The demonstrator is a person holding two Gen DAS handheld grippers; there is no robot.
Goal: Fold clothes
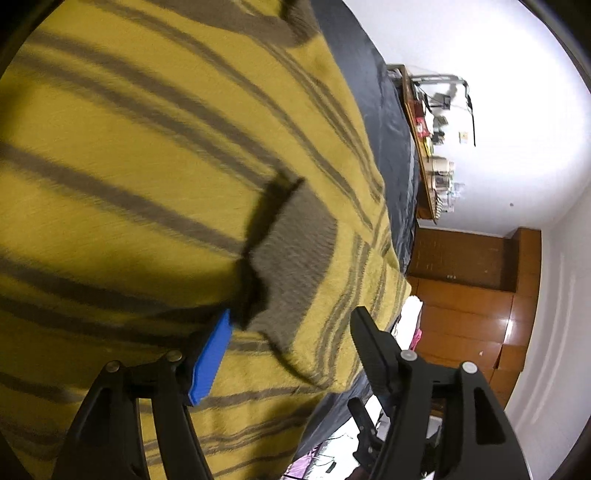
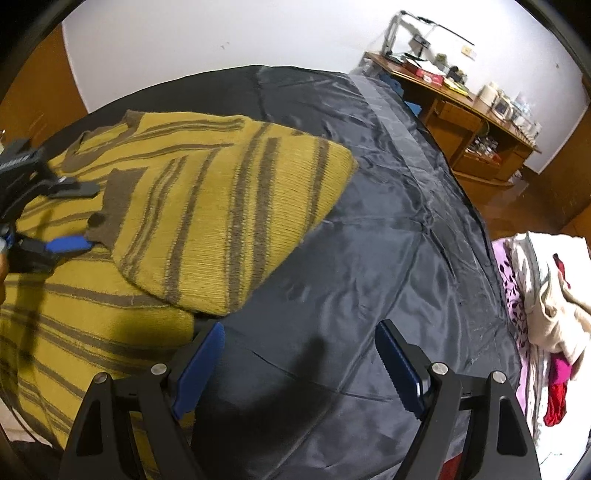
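A mustard-yellow knitted sweater with grey-brown stripes lies spread on a dark grey, shiny sheet, one sleeve folded across its body so that the plain brown cuff rests on the striped knit. The left tongs hang over that cuff with their jaws apart and nothing pinched; the cuff lies just ahead of the blue-padded finger. The right tongs stand wide apart above bare sheet, the sweater's folded edge just to their left. To their right lies a heap of cream, pink and red clothes, and far ahead a cluttered wooden desk stands against the white wall.
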